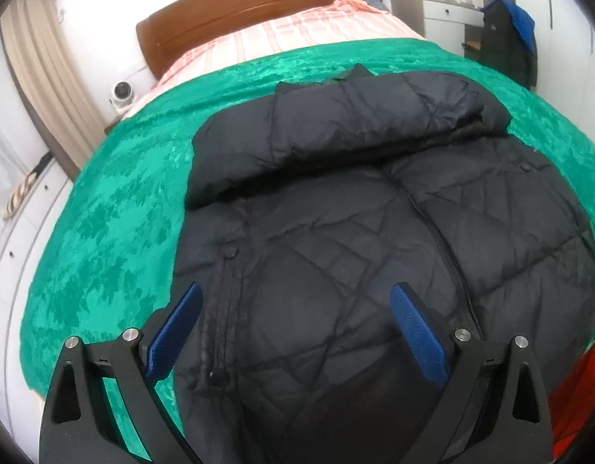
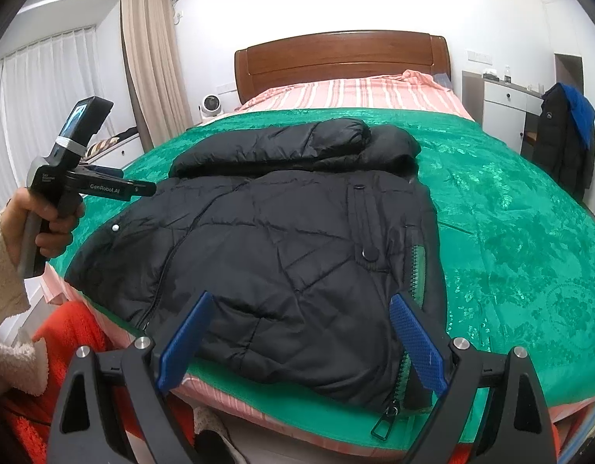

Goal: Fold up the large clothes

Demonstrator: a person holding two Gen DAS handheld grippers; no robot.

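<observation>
Right wrist view: my right tongs (image 2: 301, 332) gape wide above the black jacket (image 2: 266, 247); my left tongs (image 1: 295, 328), level, also wide, hover over it.

Black puffer jacket (image 2: 282, 247) is lying on green bedspread (image 2: 510, 232), sleeves folded across top. Right gripper (image 2: 301, 303) is hovering spread above hem; left gripper (image 2: 104, 187) is hovering beside jacket's left shoulder.

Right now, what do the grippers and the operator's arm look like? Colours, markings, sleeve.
Both grippers, left gripper and right gripper, have black angular frames, silver pivot bolts and blue textured finger pads. In the right wrist view, the left unit's black pistol handle reads "GenRobot.AI" in white and carries a strapped phone-like screen. The left hand is bare; the sleeve is cream fleece.
</observation>
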